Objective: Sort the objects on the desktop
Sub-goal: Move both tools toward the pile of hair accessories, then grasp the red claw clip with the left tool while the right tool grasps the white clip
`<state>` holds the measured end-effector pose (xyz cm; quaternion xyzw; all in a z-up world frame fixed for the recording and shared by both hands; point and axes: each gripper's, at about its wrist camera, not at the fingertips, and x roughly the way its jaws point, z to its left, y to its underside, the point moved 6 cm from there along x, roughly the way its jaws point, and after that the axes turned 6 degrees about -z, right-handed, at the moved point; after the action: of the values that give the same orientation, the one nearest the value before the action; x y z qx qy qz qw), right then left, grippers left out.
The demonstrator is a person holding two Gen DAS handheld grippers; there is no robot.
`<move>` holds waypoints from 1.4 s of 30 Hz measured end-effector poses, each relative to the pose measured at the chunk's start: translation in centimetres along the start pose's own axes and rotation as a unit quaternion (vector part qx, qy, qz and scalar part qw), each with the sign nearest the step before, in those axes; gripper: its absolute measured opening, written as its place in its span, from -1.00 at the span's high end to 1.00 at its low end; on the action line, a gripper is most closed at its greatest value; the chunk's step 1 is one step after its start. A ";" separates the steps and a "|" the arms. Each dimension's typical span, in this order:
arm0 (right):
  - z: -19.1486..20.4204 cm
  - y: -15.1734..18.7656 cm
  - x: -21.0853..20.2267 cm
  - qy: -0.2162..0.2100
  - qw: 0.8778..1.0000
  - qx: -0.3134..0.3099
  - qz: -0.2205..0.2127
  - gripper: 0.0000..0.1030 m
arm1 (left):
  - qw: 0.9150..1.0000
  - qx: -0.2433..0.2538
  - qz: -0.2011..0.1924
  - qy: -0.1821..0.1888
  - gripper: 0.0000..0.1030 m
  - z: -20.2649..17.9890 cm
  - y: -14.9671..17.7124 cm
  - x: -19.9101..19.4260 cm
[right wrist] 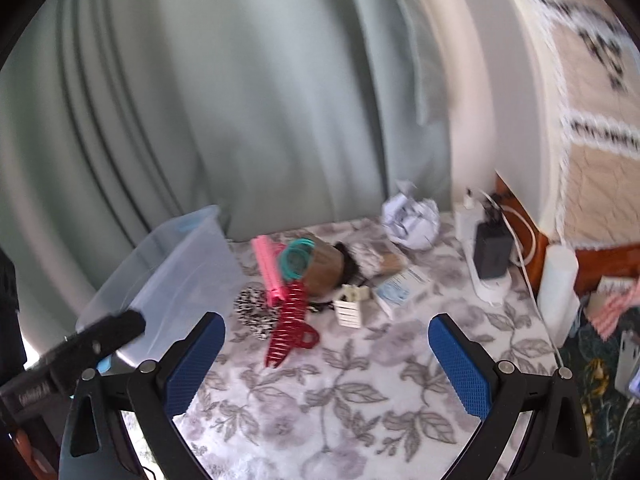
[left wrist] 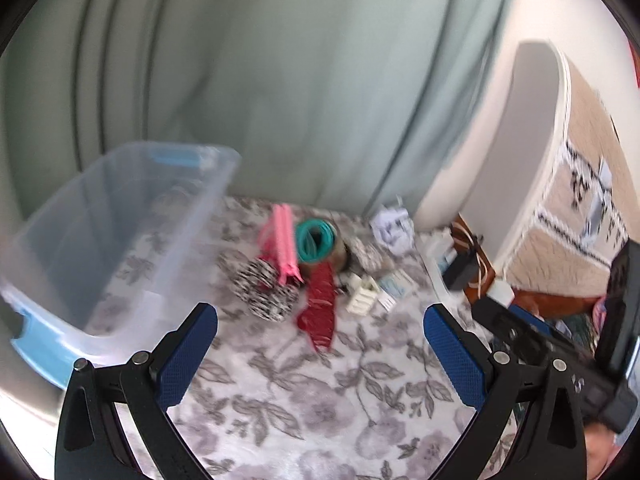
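A heap of small items lies on the floral tablecloth [left wrist: 304,404] [right wrist: 340,396]: a red hair claw [left wrist: 319,312] [right wrist: 289,330], a pink clip [left wrist: 280,244] [right wrist: 269,272], teal rings [left wrist: 316,242] [right wrist: 296,258] on a brown roll [right wrist: 326,270], a black-and-white spotted pouch [left wrist: 262,288] [right wrist: 254,312] and a cream clip [left wrist: 362,294] [right wrist: 349,304]. A clear plastic bin [left wrist: 104,248] [right wrist: 176,280] stands to their left. My left gripper [left wrist: 320,320] is open, short of the heap. My right gripper [right wrist: 326,328] is open too, with nothing between its fingers.
Crumpled paper [left wrist: 392,226] [right wrist: 412,220] and flat packets [right wrist: 400,288] lie behind the heap. A white power strip with a black adapter [right wrist: 490,254] and a white bottle [right wrist: 558,288] sit at the right edge. A green curtain [left wrist: 260,80] hangs behind.
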<state>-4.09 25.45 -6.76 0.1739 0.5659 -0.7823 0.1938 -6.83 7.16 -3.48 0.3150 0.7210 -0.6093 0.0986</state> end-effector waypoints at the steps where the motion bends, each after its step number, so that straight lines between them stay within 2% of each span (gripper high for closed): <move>1: -0.7 0.1 0.4 0.006 1.000 0.002 0.006 -1.00 | 1.000 0.009 0.012 0.007 -0.99 -0.8 0.5 0.8; 7: -4.2 1.0 4.0 0.028 0.998 -0.012 0.053 -1.00 | 0.997 0.035 0.069 -0.009 -0.99 -2.6 3.3 5.9; 14: -5.2 2.0 8.6 0.015 0.995 -0.021 0.096 -0.98 | 0.988 0.054 0.113 -0.086 -0.99 -0.7 5.5 12.5; 17: -4.5 2.2 10.3 0.003 0.994 -0.034 0.108 -0.84 | 0.986 0.056 0.123 -0.100 -0.96 -0.1 5.9 14.2; 20: -3.8 2.1 11.6 -0.010 0.992 -0.034 0.120 -0.69 | 0.985 0.055 0.130 -0.104 -0.80 0.3 6.0 15.1; 22: -3.3 2.0 12.4 -0.021 0.991 -0.030 0.125 -0.51 | 0.984 0.054 0.133 -0.104 -0.73 0.4 6.1 15.5; 25: -2.7 2.0 14.1 -0.029 0.990 -0.032 0.136 -0.38 | 0.984 0.058 0.132 -0.107 -0.71 0.4 6.2 15.9; 27: -2.3 2.1 15.1 -0.035 0.988 -0.033 0.146 -0.30 | 0.984 0.062 0.134 -0.105 -0.41 0.2 6.3 16.1; 30: -2.0 2.6 16.3 -0.039 0.986 -0.027 0.161 -0.24 | 0.983 0.066 0.144 -0.092 -0.12 -0.1 6.7 16.6; 32: -1.6 2.9 17.0 -0.041 0.985 -0.024 0.166 -0.15 | 0.983 0.066 0.151 -0.085 0.01 -0.3 7.1 16.8; 35: -1.3 3.4 18.1 -0.041 0.983 -0.023 0.175 -0.09 | 0.982 0.064 0.154 -0.085 0.02 -0.4 7.4 17.0; 38: -1.5 4.1 19.5 -0.034 0.981 -0.016 0.188 0.02 | 0.983 0.059 0.152 -0.080 0.17 -0.4 7.4 17.1; 42: -2.5 4.7 20.4 -0.019 0.980 -0.002 0.201 0.35 | 0.984 0.040 0.157 -0.070 0.30 -0.3 7.4 16.9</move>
<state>-19.21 24.35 -21.37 0.2688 0.5172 -0.7296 0.3576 -15.71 13.51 -18.32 0.3846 0.6293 -0.6349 0.2300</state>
